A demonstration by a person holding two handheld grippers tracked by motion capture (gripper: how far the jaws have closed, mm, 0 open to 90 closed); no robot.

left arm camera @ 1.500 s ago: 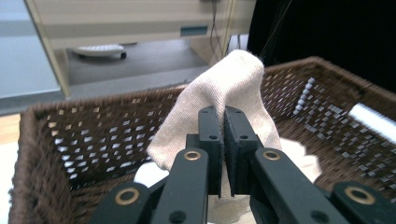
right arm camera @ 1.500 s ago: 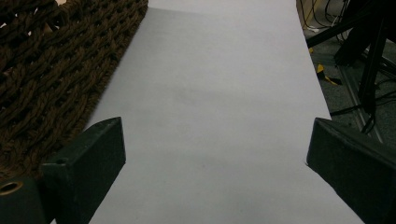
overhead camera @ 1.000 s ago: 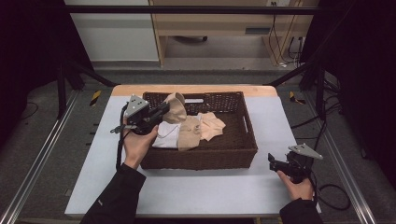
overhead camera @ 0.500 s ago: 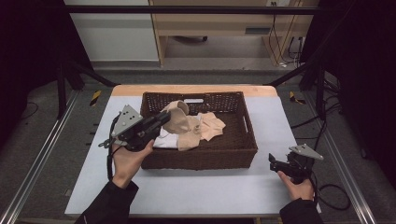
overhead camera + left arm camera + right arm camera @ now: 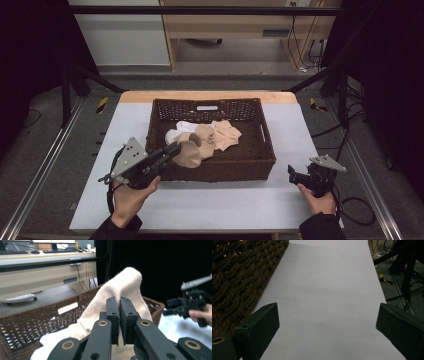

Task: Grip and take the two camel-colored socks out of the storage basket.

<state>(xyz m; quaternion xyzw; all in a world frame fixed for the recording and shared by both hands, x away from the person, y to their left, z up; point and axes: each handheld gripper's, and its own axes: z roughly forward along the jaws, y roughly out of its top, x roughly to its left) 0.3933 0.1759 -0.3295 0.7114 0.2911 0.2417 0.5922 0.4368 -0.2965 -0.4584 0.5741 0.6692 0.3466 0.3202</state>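
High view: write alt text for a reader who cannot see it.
The left hand-held gripper is shut on a beige sock, lifting it at the near left edge of a brown wicker basket of pale socks. The right hand-held gripper rests on the white table.

Wicker basket (image 5: 220, 167) on white table (image 5: 210, 205)

Sock (image 5: 189, 154): beige knit. Basket (image 5: 250, 165): dark brown woven wicker. Cloths inside: white (image 5: 182, 127), peach (image 5: 227, 134). Tabletop (image 5: 210, 205): pale grey, wooden far edge. Grippers (image 5: 172, 149): black.
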